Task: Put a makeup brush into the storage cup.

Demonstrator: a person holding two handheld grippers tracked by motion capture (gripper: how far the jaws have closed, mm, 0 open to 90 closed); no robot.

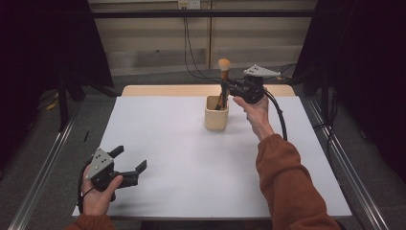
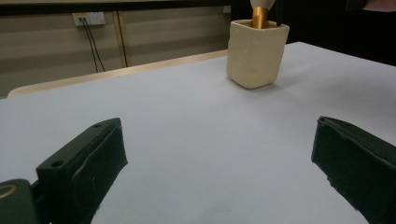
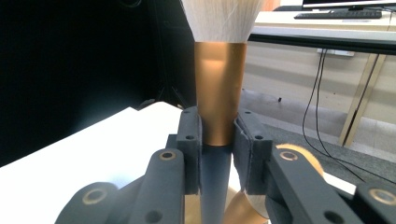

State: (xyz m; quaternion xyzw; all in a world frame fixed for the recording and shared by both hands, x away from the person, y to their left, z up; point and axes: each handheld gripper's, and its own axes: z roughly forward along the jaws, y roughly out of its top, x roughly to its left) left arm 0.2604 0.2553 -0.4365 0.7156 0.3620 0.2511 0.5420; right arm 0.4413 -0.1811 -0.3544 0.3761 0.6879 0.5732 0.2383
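Note:
A makeup brush (image 1: 223, 64) with a tan bristle head and a copper ferrule (image 3: 219, 88) stands upright over a cream square cup (image 1: 216, 117) at the table's far middle. Its dark handle reaches down into the cup. My right gripper (image 1: 226, 86) is shut on the brush, and in the right gripper view the pads of that gripper (image 3: 217, 140) press where ferrule meets handle. My left gripper (image 1: 130, 159) rests at the near left of the table, open and holding nothing. In the left gripper view the cup (image 2: 257, 53) and the ferrule (image 2: 259, 16) show beyond the wide-apart left gripper (image 2: 215, 163).
The white tabletop (image 1: 191, 158) spreads between the two hands. A wooden strip (image 1: 167, 90) runs along its far edge. Cables (image 1: 189, 52) hang down the back wall, and dark curtains stand on both sides.

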